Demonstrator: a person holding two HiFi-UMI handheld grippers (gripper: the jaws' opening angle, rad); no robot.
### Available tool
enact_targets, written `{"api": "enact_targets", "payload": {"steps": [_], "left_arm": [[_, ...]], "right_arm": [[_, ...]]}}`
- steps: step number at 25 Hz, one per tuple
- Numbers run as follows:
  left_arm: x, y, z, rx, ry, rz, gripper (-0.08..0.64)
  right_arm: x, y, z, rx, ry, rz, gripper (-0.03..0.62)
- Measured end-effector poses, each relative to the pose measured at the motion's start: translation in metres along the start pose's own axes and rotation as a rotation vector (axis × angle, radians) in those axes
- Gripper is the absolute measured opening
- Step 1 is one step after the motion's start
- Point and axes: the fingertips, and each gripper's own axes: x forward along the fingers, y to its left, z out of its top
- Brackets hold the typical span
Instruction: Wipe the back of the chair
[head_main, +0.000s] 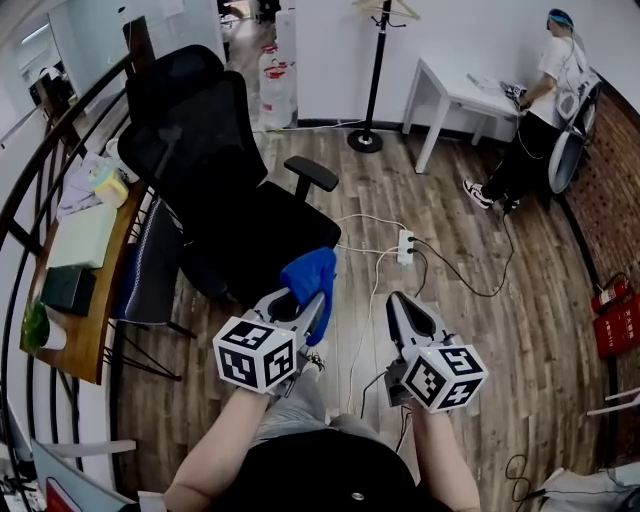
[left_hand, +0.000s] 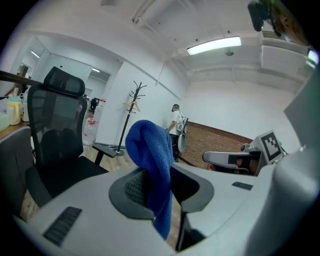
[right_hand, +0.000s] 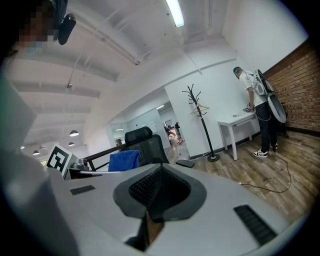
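A black mesh office chair (head_main: 215, 170) stands ahead of me, its seat toward me and its tall back (left_hand: 55, 125) at the far side. My left gripper (head_main: 308, 300) is shut on a blue cloth (head_main: 310, 274), which sticks up between its jaws and hangs over the seat's front edge. In the left gripper view the blue cloth (left_hand: 150, 155) fills the middle, with the chair to its left. My right gripper (head_main: 400, 308) is shut with nothing in it and hovers over the wooden floor, right of the chair. The blue cloth (right_hand: 124, 161) and chair (right_hand: 145, 145) show at the left in the right gripper view.
A wooden desk (head_main: 90, 290) with bottles and a notebook runs along the left. A power strip (head_main: 405, 245) with cables lies on the floor to the right of the chair. A coat stand (head_main: 372, 80) and a white table (head_main: 455, 95) with a person (head_main: 535, 110) stand at the back.
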Motion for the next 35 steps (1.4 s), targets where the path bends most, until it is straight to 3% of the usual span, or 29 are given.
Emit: {"api": "enact_targets", "payload": {"steps": [7,19,25,35], "left_arm": [[0.054,0.046,0.021,-0.040,0.021,0.013,0.100],[0.155,0.158,0.095,-0.053,0.014,0.025,0.100],[0.173,0.209,0.118,-0.071,-0.007,0.080,0.100],[0.163,0.259,0.120,-0.143,-0.024,0.214,0.100]], "right_arm": [[0.070,-0.025,0.017,0.009,0.030,0.026,0.031],[0.239,-0.057,0.075,-0.031,0.069,0.079,0.031],[0.301,-0.057,0.083,-0.045,0.105,0.125,0.031],[0.370,-0.033,0.087,-0.069,0.163,0.267,0.031]]}}
